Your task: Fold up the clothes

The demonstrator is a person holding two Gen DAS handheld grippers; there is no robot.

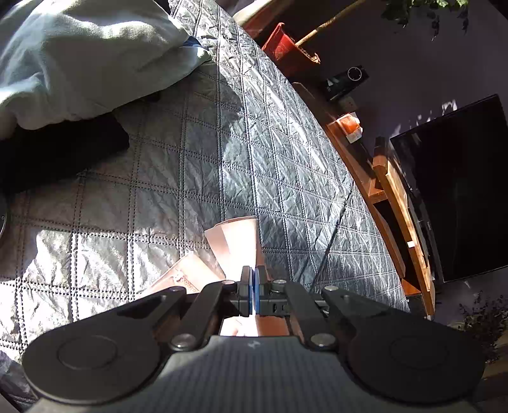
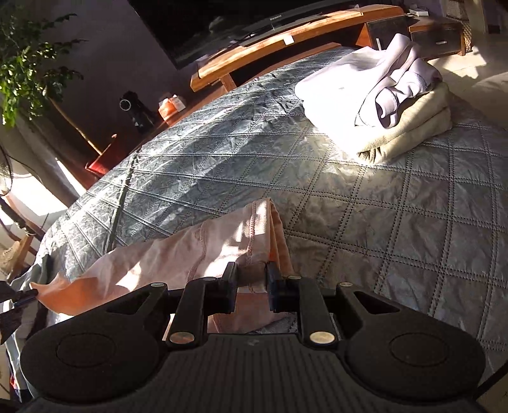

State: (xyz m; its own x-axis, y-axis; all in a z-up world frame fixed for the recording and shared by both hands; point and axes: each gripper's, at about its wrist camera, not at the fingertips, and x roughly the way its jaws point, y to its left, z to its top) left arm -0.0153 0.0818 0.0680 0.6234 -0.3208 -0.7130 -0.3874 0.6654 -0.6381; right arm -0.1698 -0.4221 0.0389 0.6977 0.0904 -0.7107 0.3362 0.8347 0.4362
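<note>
The grey quilted bedspread, stitched in diamonds and streaked with hard sunlight, is my whole working surface. At its far right corner in the right wrist view sits a stack of folded clothes, cream below, pale lilac on top. In the left wrist view a heap of pale grey-green fabric lies at the far side, still unfolded, I judge.

The piece in hand is the peach-pink garment, stretched between my two grippers and hanging low over the near part of the bed. My right gripper has its jaws part-way closed on a bunched seam edge of it. My left gripper is clamped fully together, blue pads meeting, with a thin corner of the same cloth pinched between them.

To do this fold well, I would keep both corners level and the span taut, lay the cloth flat, and release only when the edges align.

The dark television carries a small brand mark on its bezel; it is too small for me to read with confidence.
</note>
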